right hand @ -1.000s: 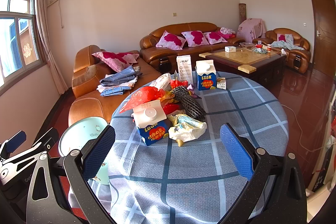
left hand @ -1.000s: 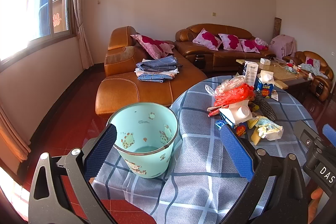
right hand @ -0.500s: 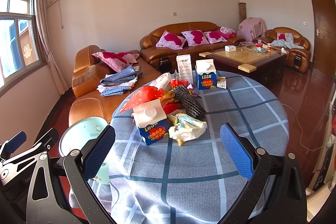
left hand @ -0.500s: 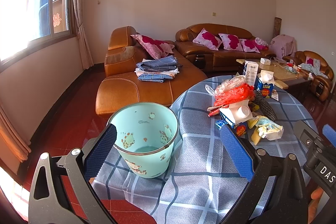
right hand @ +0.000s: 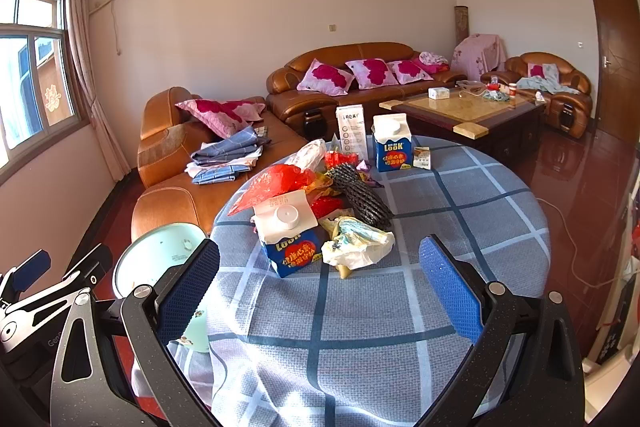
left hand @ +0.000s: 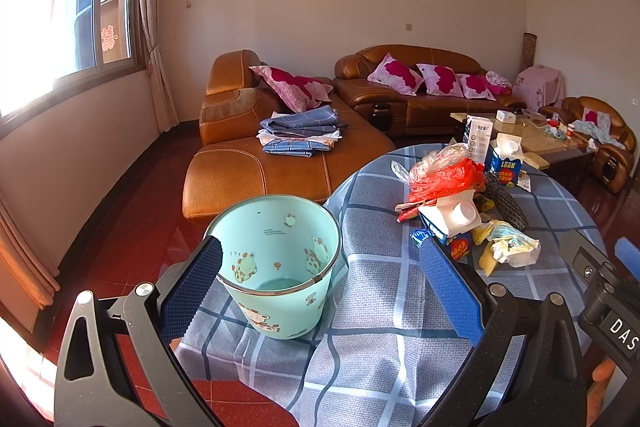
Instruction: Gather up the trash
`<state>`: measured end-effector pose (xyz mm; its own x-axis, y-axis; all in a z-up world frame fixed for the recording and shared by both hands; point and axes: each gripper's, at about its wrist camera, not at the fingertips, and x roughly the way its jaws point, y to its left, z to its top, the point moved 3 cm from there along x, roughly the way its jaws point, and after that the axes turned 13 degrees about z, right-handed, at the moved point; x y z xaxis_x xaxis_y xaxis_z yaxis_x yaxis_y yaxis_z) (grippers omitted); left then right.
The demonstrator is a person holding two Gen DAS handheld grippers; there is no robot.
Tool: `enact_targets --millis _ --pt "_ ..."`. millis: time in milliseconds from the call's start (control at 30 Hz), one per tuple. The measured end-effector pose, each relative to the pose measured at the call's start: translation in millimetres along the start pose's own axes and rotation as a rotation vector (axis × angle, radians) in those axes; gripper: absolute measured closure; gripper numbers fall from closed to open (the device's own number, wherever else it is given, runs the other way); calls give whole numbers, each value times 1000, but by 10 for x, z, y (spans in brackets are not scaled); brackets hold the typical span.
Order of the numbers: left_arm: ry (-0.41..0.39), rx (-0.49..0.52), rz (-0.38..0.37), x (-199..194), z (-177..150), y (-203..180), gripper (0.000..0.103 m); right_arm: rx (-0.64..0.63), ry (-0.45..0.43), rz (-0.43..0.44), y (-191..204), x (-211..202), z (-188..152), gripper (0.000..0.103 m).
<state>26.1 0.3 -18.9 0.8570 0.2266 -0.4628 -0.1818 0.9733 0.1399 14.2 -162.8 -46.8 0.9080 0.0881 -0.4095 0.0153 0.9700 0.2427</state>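
A mint-green cartoon trash bin [left hand: 276, 267] stands on the left edge of the round table; it also shows in the right wrist view [right hand: 160, 259]. A trash pile lies mid-table: a blue LOOK carton [right hand: 290, 243] on its side, a crumpled wrapper [right hand: 356, 243], a red plastic bag [right hand: 276, 183], a black mesh sleeve [right hand: 360, 193]. A second LOOK carton [right hand: 392, 143] stands upright behind. My left gripper [left hand: 320, 291] is open and empty, with the bin between its fingers' line of sight. My right gripper [right hand: 320, 291] is open and empty, short of the pile.
The table wears a blue-grey checked cloth [right hand: 460, 211]. Brown leather sofas [right hand: 352, 83] with pink cushions and folded laundry [right hand: 228, 157] stand behind. A wooden coffee table [right hand: 472, 111] is at right. The floor is red tile.
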Motion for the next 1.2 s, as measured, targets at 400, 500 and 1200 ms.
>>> enact_targets --millis 400,500,1200 --pt "7 2 1 12 -8 -3 6 4 -2 4 -19 9 7 5" --pt "9 9 4 47 -19 -17 6 5 0 2 -47 30 0 5" --pt "86 120 -177 819 0 -752 12 142 126 16 -971 779 -46 28"
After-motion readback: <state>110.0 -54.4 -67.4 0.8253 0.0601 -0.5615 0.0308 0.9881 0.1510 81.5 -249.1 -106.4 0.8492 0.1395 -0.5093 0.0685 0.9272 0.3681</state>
